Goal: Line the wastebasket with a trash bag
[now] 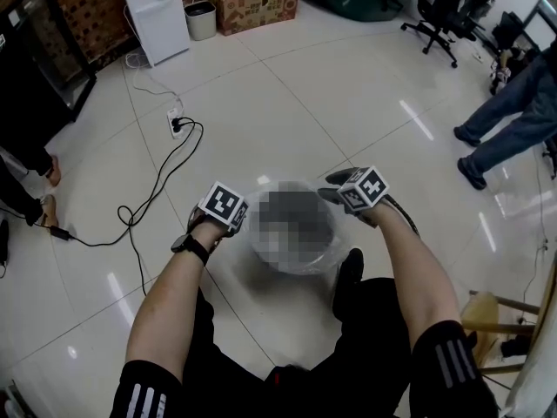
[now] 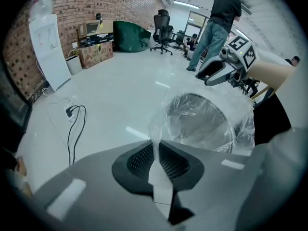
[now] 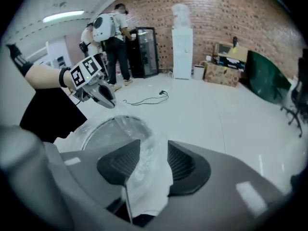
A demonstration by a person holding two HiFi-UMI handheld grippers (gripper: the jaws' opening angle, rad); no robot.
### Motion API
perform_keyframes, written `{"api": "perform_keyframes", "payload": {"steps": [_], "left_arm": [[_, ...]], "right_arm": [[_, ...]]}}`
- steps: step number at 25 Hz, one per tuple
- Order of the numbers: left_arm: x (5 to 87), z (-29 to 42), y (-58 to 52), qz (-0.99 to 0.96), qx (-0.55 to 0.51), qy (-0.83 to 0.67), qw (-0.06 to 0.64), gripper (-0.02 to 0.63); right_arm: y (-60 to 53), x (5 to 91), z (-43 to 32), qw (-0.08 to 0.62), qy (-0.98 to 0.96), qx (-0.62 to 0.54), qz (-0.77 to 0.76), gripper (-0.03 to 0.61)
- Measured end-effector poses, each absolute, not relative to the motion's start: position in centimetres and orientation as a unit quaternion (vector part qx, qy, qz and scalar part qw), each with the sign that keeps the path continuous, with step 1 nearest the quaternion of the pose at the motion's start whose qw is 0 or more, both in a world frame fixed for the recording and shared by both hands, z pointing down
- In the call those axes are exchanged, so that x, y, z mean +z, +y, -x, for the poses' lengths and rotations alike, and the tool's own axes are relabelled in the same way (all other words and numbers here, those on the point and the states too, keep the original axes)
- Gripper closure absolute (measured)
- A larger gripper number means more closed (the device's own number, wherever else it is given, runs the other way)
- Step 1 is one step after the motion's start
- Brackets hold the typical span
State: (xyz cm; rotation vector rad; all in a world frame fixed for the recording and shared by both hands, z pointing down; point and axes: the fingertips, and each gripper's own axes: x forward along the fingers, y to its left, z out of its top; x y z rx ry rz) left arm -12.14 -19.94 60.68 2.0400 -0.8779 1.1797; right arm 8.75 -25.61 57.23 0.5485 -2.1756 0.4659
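Head view: the wastebasket (image 1: 326, 233) stands at lower centre on the floor, with a clear trash bag (image 1: 287, 264) draped over its rim. Left gripper view: the left hand-held gripper (image 2: 156, 150) is clamped on a thin fold of the bag. Right gripper view: the right hand-held gripper (image 3: 153, 160) pinches bunched bag film.

We take this for an open office or lab floor rather than a home. We see a glossy white tile floor (image 1: 287, 103), a bare brick wall (image 3: 231, 13) and a strip light (image 3: 62, 17) on the ceiling. Along the wall stand a water dispenser (image 1: 157, 11), a glass-door fridge (image 3: 146, 52) and a cardboard box (image 1: 254, 9). We also note a wheeled office chair (image 1: 439, 11), a power strip (image 1: 176, 124) with its cable loose on the floor, and a person (image 2: 216, 28) standing about
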Motion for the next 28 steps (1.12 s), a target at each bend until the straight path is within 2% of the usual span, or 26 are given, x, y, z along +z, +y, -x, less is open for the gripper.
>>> {"api": "perform_keyframes", "payload": {"steps": [4, 6, 7, 9, 10, 18, 23, 28], "left_arm": [[61.1, 12.1, -20.4, -0.772, 0.44, -0.335, 0.312, 0.592], [61.3, 12.1, -20.7, -0.773, 0.437, -0.337, 0.312, 0.592], [61.3, 12.3, -20.8, -0.773, 0.437, -0.339, 0.312, 0.592], [61.5, 12.6, -20.9, -0.77, 0.437, -0.343, 0.313, 0.592], [61.6, 12.6, -21.0, -0.769, 0.436, -0.346, 0.314, 0.592], [63.4, 12.9, -21.4, -0.758, 0.446, -0.355, 0.318, 0.592], [65.8, 13.7, -21.0, -0.74, 0.449, -0.362, 0.346, 0.592], [67.6, 13.8, -20.0, -0.729, 0.469, -0.338, 0.366, 0.592]], "right_arm": [[-24.7, 59.3, -11.6, 0.355, -0.845, 0.337, -0.216, 0.408], [-24.4, 59.6, -12.3, 0.339, -0.84, 0.369, -0.209, 0.411], [-24.5, 59.8, -12.8, 0.342, -0.838, 0.368, -0.213, 0.435], [-25.2, 60.5, -14.0, 0.353, -0.834, 0.354, -0.235, 0.544], [-25.6, 60.7, -14.5, 0.354, -0.832, 0.35, -0.246, 0.572], [-28.0, 63.8, -15.2, 0.371, -0.819, 0.32, -0.299, 0.572], [-28.8, 65.3, -14.7, 0.384, -0.805, 0.317, -0.323, 0.572], [-26.9, 68.0, -14.8, 0.442, -0.786, 0.319, -0.291, 0.572]]}}
